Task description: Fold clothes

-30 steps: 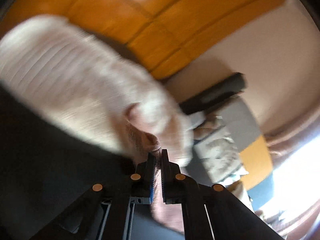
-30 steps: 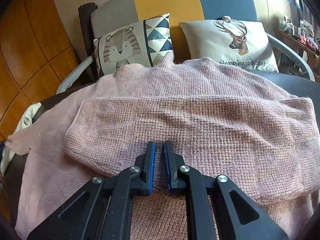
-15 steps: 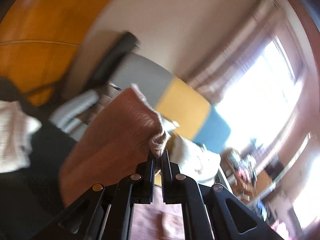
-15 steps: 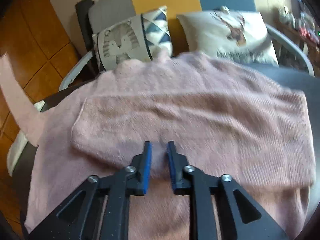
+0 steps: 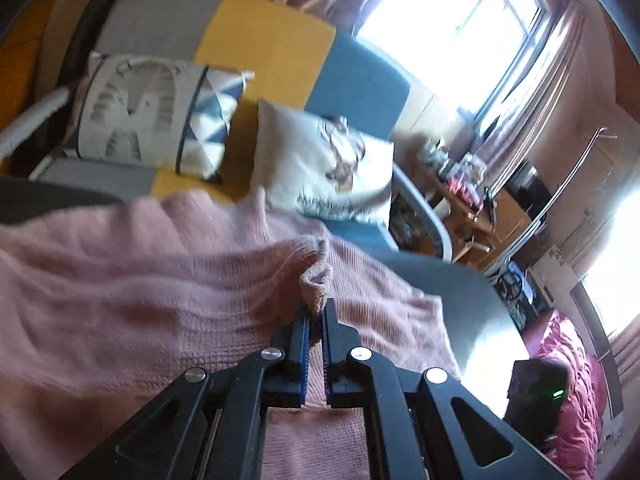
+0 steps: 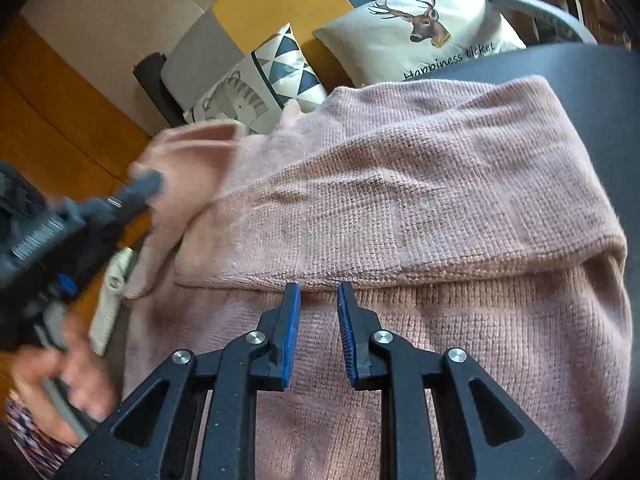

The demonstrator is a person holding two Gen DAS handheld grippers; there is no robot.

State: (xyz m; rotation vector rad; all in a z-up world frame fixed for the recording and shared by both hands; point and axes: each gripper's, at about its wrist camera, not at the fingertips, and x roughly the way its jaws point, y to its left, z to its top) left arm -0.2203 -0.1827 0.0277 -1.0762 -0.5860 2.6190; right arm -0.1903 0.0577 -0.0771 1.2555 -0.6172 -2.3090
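Note:
A pink knit sweater (image 6: 420,208) lies spread on a dark round table (image 6: 600,92), one sleeve folded flat across its body. My left gripper (image 5: 316,312) is shut on the cuff of the other sleeve (image 5: 316,280) and holds it lifted over the sweater body (image 5: 120,280). In the right wrist view the left gripper (image 6: 136,192) shows at the left, with the sleeve (image 6: 192,160) draped from it. My right gripper (image 6: 318,296) is slightly open and empty, just above the sweater at the folded sleeve's near edge.
A grey, yellow and blue sofa (image 5: 272,52) stands behind the table with a tiger pillow (image 6: 256,88) and a deer pillow (image 6: 424,28). A cream cloth (image 6: 110,292) hangs at the table's left edge. A cluttered wooden desk (image 5: 472,200) and bright window (image 5: 452,20) are at right.
My left gripper has swung the sleeve up from the left side and across over the sweater. My right gripper has opened slightly and moved closer to the folded sleeve's edge.

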